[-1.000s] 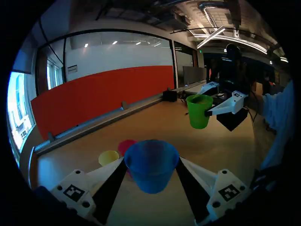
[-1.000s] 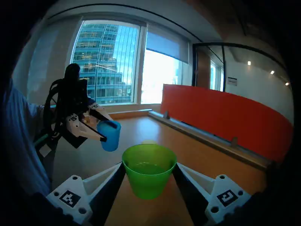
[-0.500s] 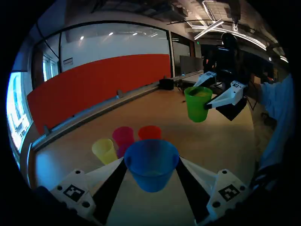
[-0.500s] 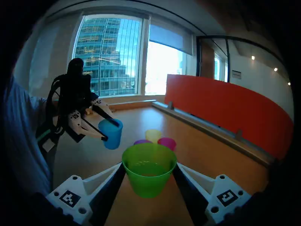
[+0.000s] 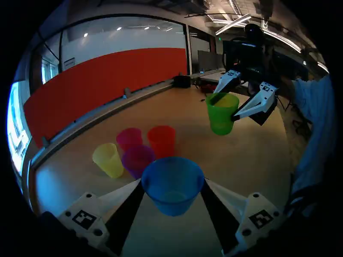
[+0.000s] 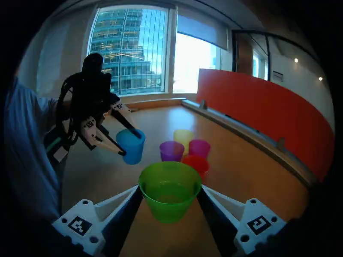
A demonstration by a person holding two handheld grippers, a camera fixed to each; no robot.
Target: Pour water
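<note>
Smooth tapered plastic blue cup (image 5: 173,185), green cup (image 6: 170,197)

Looks like a high-rise office; has tall windows (image 6: 193,60) onto glass towers (image 6: 124,47), a long wooden table (image 5: 257,150), a red partition (image 5: 107,81) and ceiling strip lights (image 5: 231,24).

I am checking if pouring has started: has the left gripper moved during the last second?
Yes. The left gripper has tipped downward: in the left gripper view the red partition now sits higher, and the yellow cup has come fully into sight.
</note>
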